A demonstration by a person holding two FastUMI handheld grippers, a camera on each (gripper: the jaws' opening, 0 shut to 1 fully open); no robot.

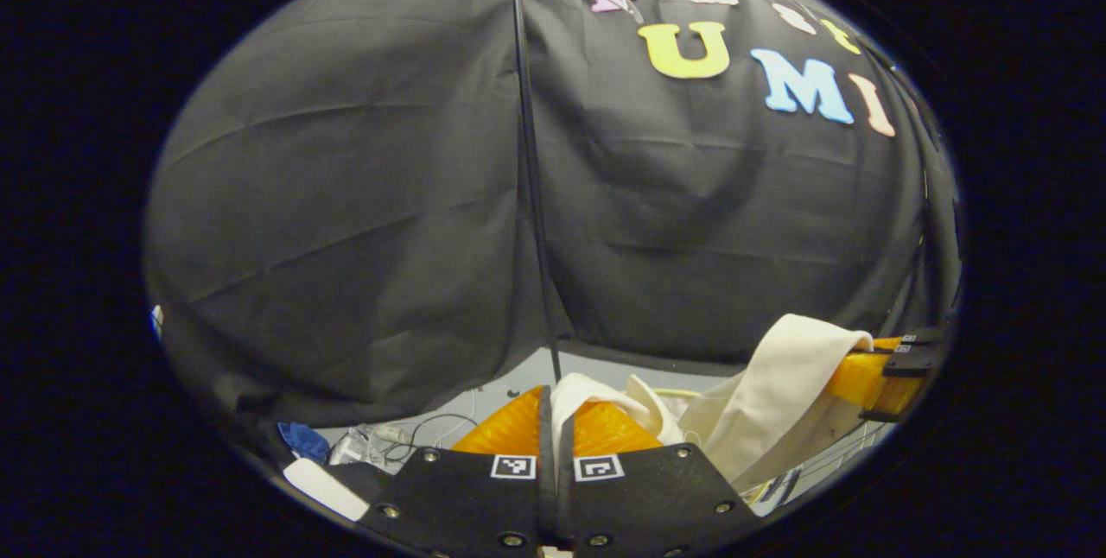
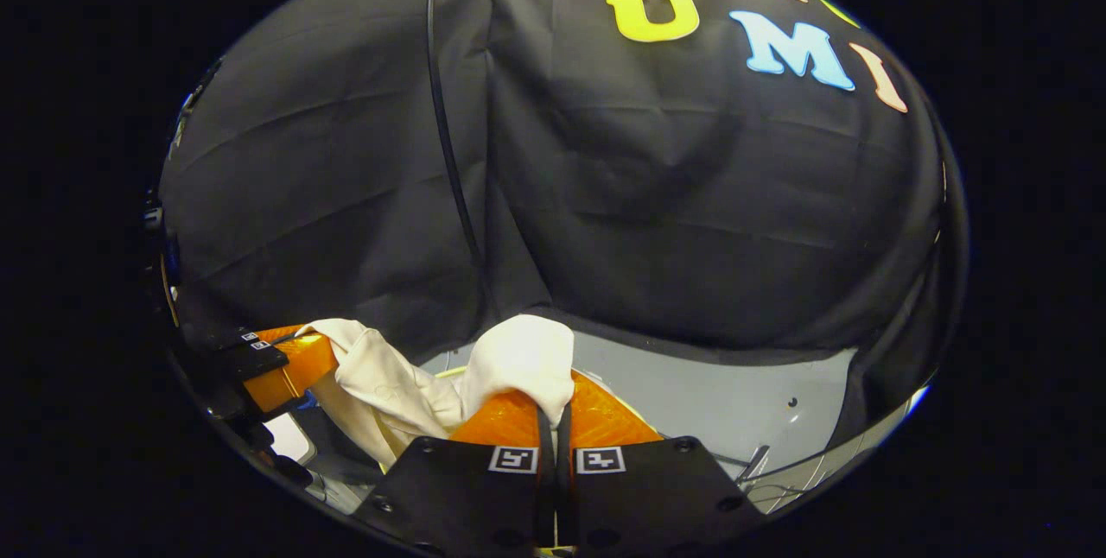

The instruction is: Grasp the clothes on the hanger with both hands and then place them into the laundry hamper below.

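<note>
With both the left gripper [image 1: 555,420] and right gripper [image 2: 555,415] clamped on the cream garment [image 1: 778,394], the carry was underway; lowering it into the hamper likely came next.

Left gripper [image 1: 556,420]: fingers closed together at bottom centre, a fold of cream garment [image 1: 760,402] pinched between them. Cloth runs right and upward, draped, to the right gripper [image 1: 881,377] at the right edge, where it is also held. Thin black pole [image 1: 531,187] stands upright against the black cloth wall [image 1: 346,212]. Grey floor [image 1: 527,377] behind; cables [image 1: 415,437] and a blue object [image 1: 302,439] lower left.
</note>
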